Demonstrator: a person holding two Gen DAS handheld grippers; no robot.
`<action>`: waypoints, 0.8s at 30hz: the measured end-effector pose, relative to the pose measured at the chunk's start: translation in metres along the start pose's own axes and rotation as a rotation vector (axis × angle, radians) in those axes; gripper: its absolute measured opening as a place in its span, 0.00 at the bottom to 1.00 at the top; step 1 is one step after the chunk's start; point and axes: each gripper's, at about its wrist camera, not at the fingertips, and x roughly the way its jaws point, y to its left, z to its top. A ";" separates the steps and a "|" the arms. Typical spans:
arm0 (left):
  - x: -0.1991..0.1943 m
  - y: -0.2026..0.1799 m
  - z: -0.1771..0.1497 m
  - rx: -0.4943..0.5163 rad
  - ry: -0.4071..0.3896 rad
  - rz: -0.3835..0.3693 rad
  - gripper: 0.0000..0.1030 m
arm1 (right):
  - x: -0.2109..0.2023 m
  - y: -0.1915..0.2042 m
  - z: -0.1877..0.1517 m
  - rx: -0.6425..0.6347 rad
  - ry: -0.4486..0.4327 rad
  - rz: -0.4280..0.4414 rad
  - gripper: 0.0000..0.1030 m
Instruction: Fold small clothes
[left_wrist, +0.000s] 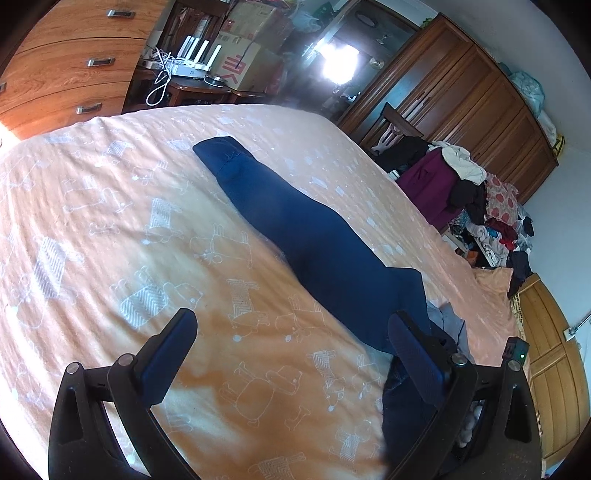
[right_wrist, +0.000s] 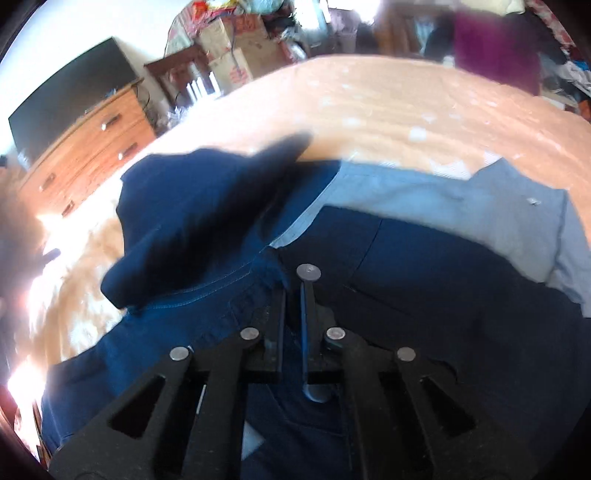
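Dark blue trousers (left_wrist: 314, 236) lie stretched across the orange bedsheet (left_wrist: 110, 221), one leg running away toward the far side. My left gripper (left_wrist: 291, 332) hovers open above the sheet, its right finger beside the near end of the blue cloth. In the right wrist view the same trousers (right_wrist: 406, 266) fill the foreground, with a pale blue lining or pocket (right_wrist: 461, 206) turned out. My right gripper (right_wrist: 293, 291) is shut on a fold of the blue fabric. The view is blurred.
A wooden chest of drawers (left_wrist: 66, 62) stands beyond the bed at left, a dark wardrobe (left_wrist: 461, 92) at right. A heap of clothes (left_wrist: 472, 199) sits on a chair beside the bed. Cardboard boxes (left_wrist: 243, 55) and a router are at the back.
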 end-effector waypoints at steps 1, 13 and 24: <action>0.003 -0.001 0.002 0.003 0.001 0.000 1.00 | 0.005 -0.003 -0.001 0.010 0.012 0.008 0.05; 0.064 0.013 0.057 -0.065 0.049 -0.050 1.00 | -0.057 -0.014 -0.015 0.079 -0.123 0.112 0.45; 0.152 0.053 0.123 -0.040 0.084 0.071 0.99 | -0.185 -0.158 -0.111 0.464 -0.150 -0.095 0.37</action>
